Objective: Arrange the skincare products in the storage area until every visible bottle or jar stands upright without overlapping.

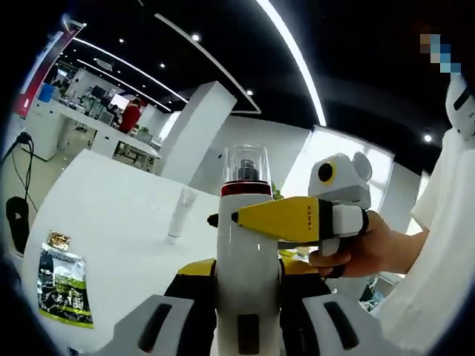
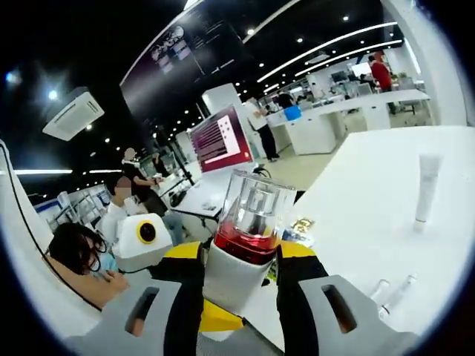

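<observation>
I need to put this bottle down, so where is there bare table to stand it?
Bare table lies between the upright white tube and the flat green pouch. In the right gripper view, open tabletop stretches around that tube. It is crowded at the bottle, where the left gripper and right gripper meet.

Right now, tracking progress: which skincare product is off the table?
The white bottle with the clear cap, gripped by both grippers; the white tube stands on the table.
</observation>
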A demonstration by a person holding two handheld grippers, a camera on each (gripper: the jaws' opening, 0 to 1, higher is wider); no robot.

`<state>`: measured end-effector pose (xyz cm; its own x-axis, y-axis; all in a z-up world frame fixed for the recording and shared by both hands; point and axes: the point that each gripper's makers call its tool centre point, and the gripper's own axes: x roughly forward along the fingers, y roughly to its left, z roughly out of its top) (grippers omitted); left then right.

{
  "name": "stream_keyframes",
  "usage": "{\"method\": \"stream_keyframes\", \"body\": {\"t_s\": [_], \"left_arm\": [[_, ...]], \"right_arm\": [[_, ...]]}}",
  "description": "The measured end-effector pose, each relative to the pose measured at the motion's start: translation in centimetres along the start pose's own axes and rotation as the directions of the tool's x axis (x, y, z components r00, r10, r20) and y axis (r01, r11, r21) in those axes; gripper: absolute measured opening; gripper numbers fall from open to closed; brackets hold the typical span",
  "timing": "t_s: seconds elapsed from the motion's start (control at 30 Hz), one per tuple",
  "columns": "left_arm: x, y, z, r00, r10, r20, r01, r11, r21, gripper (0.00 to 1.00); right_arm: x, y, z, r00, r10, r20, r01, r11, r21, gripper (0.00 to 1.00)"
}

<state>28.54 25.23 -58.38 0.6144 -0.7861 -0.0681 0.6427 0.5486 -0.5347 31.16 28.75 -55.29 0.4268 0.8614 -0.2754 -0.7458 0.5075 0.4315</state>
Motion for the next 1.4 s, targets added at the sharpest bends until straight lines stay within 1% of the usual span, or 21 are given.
{"method": "stream_keyframes", "body": {"t_s": [0.03,0.1,0.23,0.37,0.5,0.7,0.73,0.77,0.87,0.93,1.0,1.03,1.07,1.1,1.13,1.17,1.2,1.23,1.33,1.37,1.4], "left_arm": [[0.0,0.0,-0.1,1.000,0.000,-0.003,0.000,1.000,-0.004,0.30],[0.3,-0.1,-0.4,1.000,-0.002,-0.011,0.002,1.000,0.000,0.30],[0.5,-0.2,-0.8,0.999,0.008,-0.045,-0.006,0.999,0.048,0.30],[0.6,-0.2,-1.2,0.999,-0.010,-0.043,0.014,0.995,0.097,0.31],[0.7,-0.4,-1.5,0.998,-0.033,-0.059,0.038,0.996,0.081,0.32],[1.3,-0.5,-1.5,0.995,-0.048,-0.084,0.059,0.990,0.131,0.33],[1.4,-0.4,-1.5,0.995,-0.044,-0.092,0.057,0.988,0.143,0.33],[1.3,-0.2,-1.9,0.992,-0.036,-0.123,0.056,0.984,0.167,0.33],[0.9,0.5,-3.0,0.984,-0.017,-0.176,0.054,0.976,0.210,0.35],[0.4,1.7,-4.0,0.976,0.042,-0.213,0.015,0.965,0.260,0.39],[-0.1,3.1,-5.0,0.960,0.122,-0.253,-0.024,0.933,0.360,0.47],[-0.3,3.8,-5.3,0.951,0.169,-0.261,-0.058,0.921,0.385,0.52],[-0.6,4.7,-6.0,0.933,0.216,-0.287,-0.073,0.896,0.438,0.53],[-1.1,5.6,-6.6,0.912,0.266,-0.312,-0.089,0.872,0.481,0.53],[-1.6,6.6,-7.0,0.892,0.326,-0.314,-0.116,0.835,0.538,0.53],[-1.9,7.1,-7.1,0.879,0.358,-0.314,-0.127,0.811,0.571,0.53],[-2.3,7.3,-7.2,0.873,0.375,-0.313,-0.128,0.794,0.594,0.53],[-2.7,7.9,-7.2,0.867,0.400,-0.297,-0.161,0.789,0.593,0.53],[-3.3,9.2,-8.1,0.856,0.425,-0.294,-0.199,0.797,0.570,0.53],[-3.4,9.6,-8.4,0.848,0.439,-0.295,-0.211,0.792,0.572,0.52],[-3.7,10.3,-8.8,0.838,0.461,-0.294,-0.223,0.779,0.586,0.51]], "right_arm": [[-0.1,0.0,-0.1,1.000,0.005,-0.006,-0.005,1.000,0.022,0.34],[-0.2,0.1,-0.2,1.000,0.000,-0.017,0.000,1.000,0.012,0.32],[-0.5,0.4,-0.3,1.000,-0.006,-0.021,0.005,0.999,-0.041,0.30],[-0.6,0.8,-0.4,1.000,-0.005,-0.030,0.003,0.997,-0.073,0.28],[-0.9,0.8,-0.6,0.999,-0.002,-0.035,-0.001,0.997,-0.080,0.28],[-1.4,0.5,-0.2,1.000,-0.023,-0.020,0.021,0.993,-0.115,0.28],[-1.5,0.4,-0.1,0.999,-0.028,-0.017,0.026,0.992,-0.122,0.28],[-1.6,0.3,0.0,0.999,-0.035,-0.011,0.033,0.991,-0.132,0.28],[-2.1,-0.5,0.5,0.998,-0.064,0.001,0.064,0.987,-0.146,0.28],[-2.3,-1.2,0.8,0.997,-0.076,0.002,0.075,0.986,-0.149,0.28],[-2.5,-1.9,1.0,0.996,-0.089,0.009,0.089,0.985,-0.149,0.28],[-2.5,-2.2,1.0,0.996,-0.092,0.006,0.092,0.984,-0.150,0.28],[-2.6,-2.6,1.1,0.995,-0.096,0.002,0.095,0.982,-0.161,0.28],[-2.6,-2.8,1.2,0.995,-0.104,0.002,0.103,0.981,-0.166,0.28],[-2.7,-3.2,1.4,0.993,-0.116,0.004,0.115,0.978,-0.176,0.28],[-2.8,-3.4,1.6,0.992,-0.124,0.005,0.123,0.975,-0.184,0.28],[-2.9,-3.7,1.8,0.991,-0.132,0.008,0.131,0.973,-0.189,0.28],[-3.1,-4.1,2.2,0.989,-0.145,0.020,0.146,0.970,-0.193,0.28],[-3.6,-5.4,3.2,0.985,-0.167,0.042,0.172,0.968,-0.181,0.28],[-3.7,-5.7,3.4,0.983,-0.175,0.046,0.181,0.967,-0.182,0.28],[-3.9,-6.1,3.8,0.981,-0.187,0.052,0.193,0.964,-0.185,0.28]]}}
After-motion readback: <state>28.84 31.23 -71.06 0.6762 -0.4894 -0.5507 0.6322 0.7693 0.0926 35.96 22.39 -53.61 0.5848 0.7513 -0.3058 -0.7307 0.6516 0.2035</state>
